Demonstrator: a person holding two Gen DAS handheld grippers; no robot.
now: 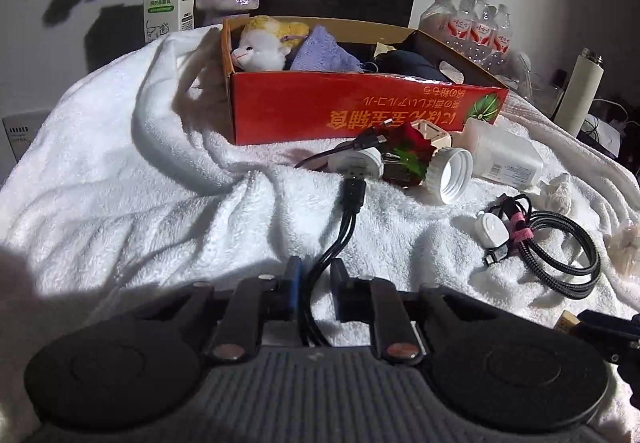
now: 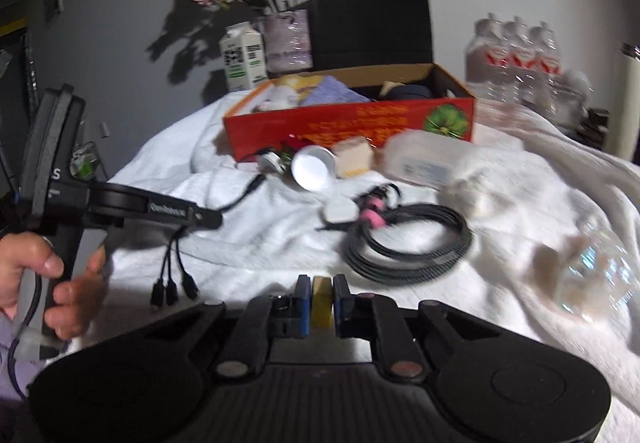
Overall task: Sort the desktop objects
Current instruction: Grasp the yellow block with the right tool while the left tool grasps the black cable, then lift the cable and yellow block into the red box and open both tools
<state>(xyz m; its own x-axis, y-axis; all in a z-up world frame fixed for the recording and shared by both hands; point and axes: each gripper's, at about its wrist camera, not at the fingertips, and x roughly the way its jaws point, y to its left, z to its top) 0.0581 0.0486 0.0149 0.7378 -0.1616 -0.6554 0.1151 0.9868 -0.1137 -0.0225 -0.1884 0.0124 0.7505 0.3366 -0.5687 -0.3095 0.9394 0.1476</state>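
White terry towelling point(image 1: 120, 171) covers the whole surface, and both tongs work low over it. The left gripper point(image 1: 316, 279) has its blue pads pinched on a thin black multi-headed charging cable point(image 1: 352, 199); the cord runs from between the jaws up to a small white round plug point(image 1: 356, 163), and from the right wrist view its three loose connectors point(image 2: 172, 289) dangle beneath the tool. A person's hand point(image 2: 40, 279) grips that tool's handle. The right gripper point(image 2: 321, 297) is clamped tight on a small yellow block point(image 2: 321, 307), held just above the towel. Beyond them lie a white screw lid point(image 1: 450, 173), a coiled black braided cable with pink ties point(image 1: 560, 247) and a clear plastic container on its side point(image 1: 504, 159). Behind those stands a red cardboard box point(image 1: 360, 111), with a white plush lamb point(image 1: 260, 49) and a folded lilac cloth point(image 1: 324, 51) inside.
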